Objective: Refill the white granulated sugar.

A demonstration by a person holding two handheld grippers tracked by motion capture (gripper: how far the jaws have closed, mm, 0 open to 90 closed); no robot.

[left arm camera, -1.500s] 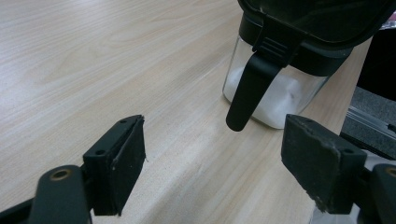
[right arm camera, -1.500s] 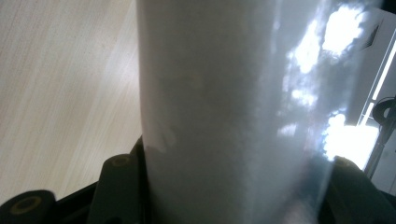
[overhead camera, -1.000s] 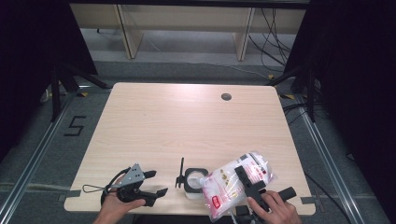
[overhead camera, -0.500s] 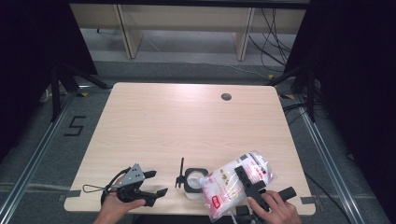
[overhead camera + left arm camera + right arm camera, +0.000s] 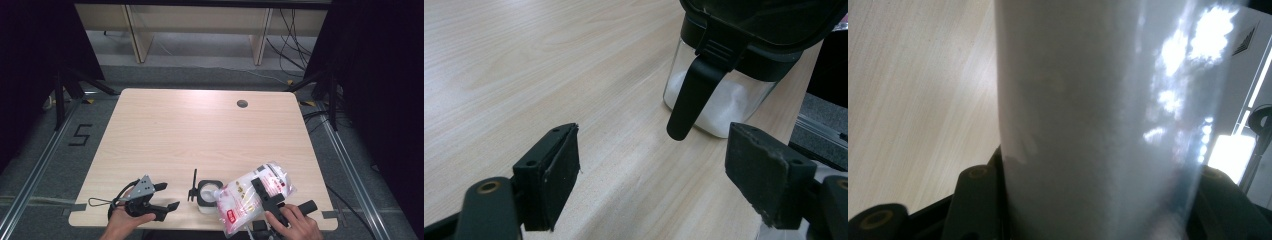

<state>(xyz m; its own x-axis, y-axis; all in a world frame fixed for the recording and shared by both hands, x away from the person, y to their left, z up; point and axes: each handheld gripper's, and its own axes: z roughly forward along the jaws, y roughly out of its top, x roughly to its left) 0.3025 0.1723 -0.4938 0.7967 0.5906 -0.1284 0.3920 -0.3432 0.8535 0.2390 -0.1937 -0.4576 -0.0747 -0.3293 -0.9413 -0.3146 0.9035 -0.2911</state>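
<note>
Bag point(image 5: 255, 196) and tongs point(image 5: 264, 192) unmoved.

Light wood table point(image 5: 200, 130) w/ rounded corners, small cable hole point(image 5: 242, 104) near far edge. Clear jar point(image 5: 207, 196) w/ white powder stands near front edge, black lid flipped up.
</note>
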